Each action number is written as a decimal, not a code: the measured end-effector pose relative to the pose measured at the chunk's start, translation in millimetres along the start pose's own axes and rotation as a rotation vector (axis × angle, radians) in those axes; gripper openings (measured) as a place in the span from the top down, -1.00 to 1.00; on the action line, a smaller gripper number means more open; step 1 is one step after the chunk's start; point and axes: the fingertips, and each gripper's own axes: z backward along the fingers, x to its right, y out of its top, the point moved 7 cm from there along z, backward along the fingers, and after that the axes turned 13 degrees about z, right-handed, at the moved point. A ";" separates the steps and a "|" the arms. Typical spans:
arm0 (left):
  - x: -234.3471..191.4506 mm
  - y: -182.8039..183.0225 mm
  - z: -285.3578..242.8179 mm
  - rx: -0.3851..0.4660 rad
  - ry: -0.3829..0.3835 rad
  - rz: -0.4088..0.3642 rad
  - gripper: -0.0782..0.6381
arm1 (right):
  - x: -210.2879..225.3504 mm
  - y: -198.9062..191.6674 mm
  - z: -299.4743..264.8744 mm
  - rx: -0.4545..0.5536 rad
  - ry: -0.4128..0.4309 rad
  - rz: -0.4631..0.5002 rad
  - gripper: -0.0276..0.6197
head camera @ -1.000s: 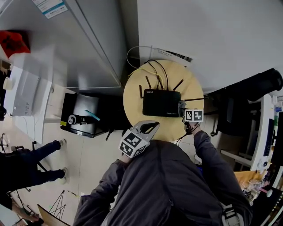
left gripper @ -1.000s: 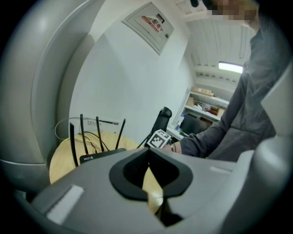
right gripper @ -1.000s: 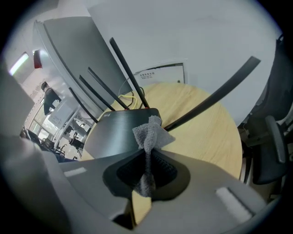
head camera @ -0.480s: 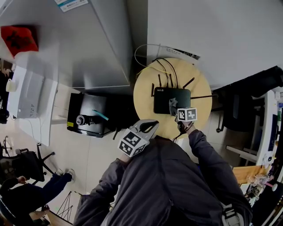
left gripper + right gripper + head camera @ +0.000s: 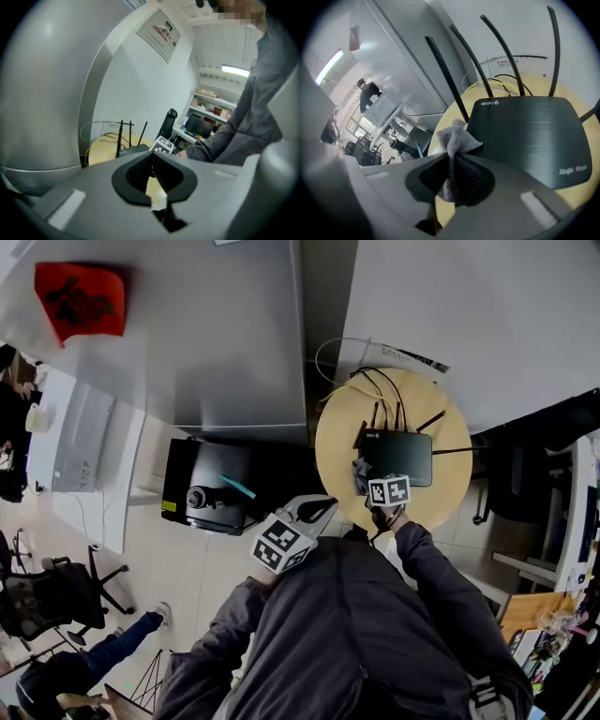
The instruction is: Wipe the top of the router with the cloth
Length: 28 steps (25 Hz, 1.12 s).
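A black router (image 5: 400, 457) with several antennas lies on the small round wooden table (image 5: 342, 442). My right gripper (image 5: 372, 481) is shut on a grey cloth (image 5: 360, 471), which rests at the router's left front corner. In the right gripper view the cloth (image 5: 454, 139) bunches out of the shut jaws of the right gripper (image 5: 457, 164) and touches the router (image 5: 525, 136) near its WIFI6 print. My left gripper (image 5: 317, 510) is held near my body, off the table's front edge, shut on nothing; in its own view the left gripper (image 5: 152, 166) points toward the table.
Yellow and black cables (image 5: 361, 382) run off the table's far side toward the wall. A black box (image 5: 211, 488) sits on the floor left of the table, below a grey cabinet (image 5: 225, 343). A dark chair (image 5: 530, 470) stands to the right.
My right gripper has dragged the cloth leftward across the router, from its right front corner to its left front corner. The left gripper has stayed put.
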 end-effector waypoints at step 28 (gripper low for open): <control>54.0 11.4 -105.9 -0.019 -0.019 0.032 0.78 | 119.6 -54.7 81.5 0.006 0.015 -0.077 0.83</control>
